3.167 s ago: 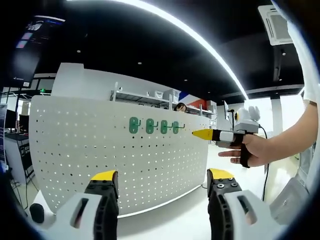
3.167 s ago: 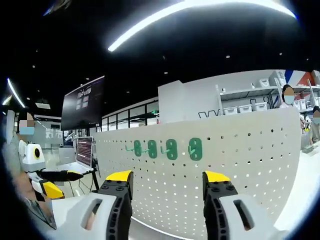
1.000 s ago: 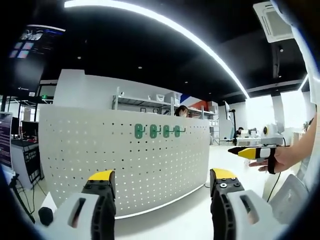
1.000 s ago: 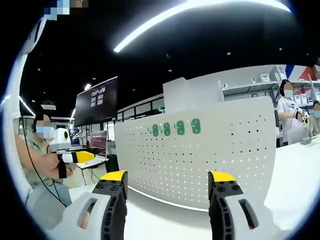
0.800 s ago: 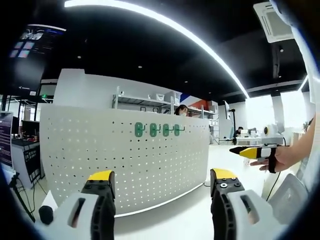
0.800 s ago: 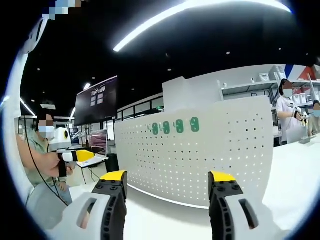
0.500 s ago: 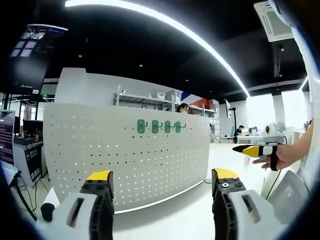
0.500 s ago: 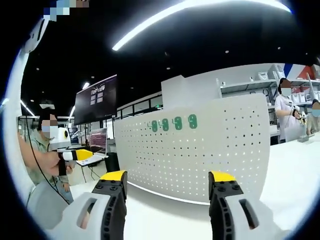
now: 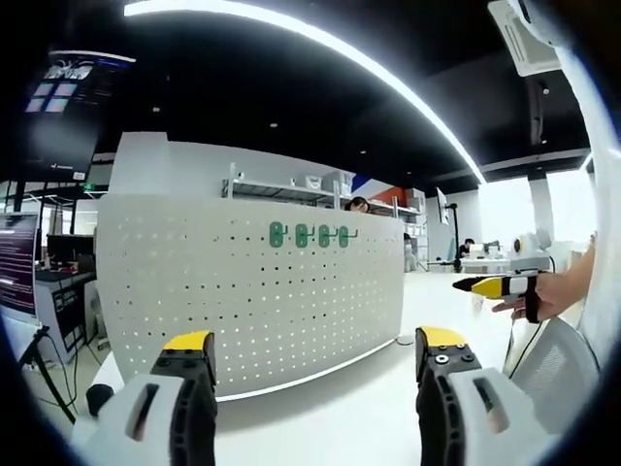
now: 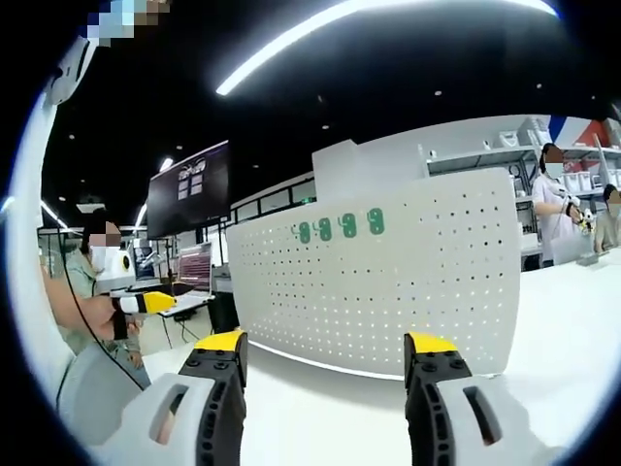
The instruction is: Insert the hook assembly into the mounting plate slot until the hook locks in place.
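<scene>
Standing upright on the white table, the white pegboard mounting plate looked smaller in both views than it had three seconds before, and the camera had drawn back from it. The four green hooks hung in a row near its top edge, well above and ahead of the left gripper, whose yellow-tipped fingers stood wide apart with nothing between them. In the right gripper view the same hooks sat high over the gap of the right gripper, its fingers likewise spread wide and empty.

Earlier the right gripper's tip had reached close to the hooks in the left gripper view; by this moment the right gripper, held in a hand, sat far off to the right of the left fingers, well apart from the plate. In the right gripper view the left gripper showed at the left, gripped by a person.

Nothing lay between either pair of fingers and the plate. Beyond the plate stood shelving. A dark screen hung to its left in the right gripper view, and another person stood at the right.
</scene>
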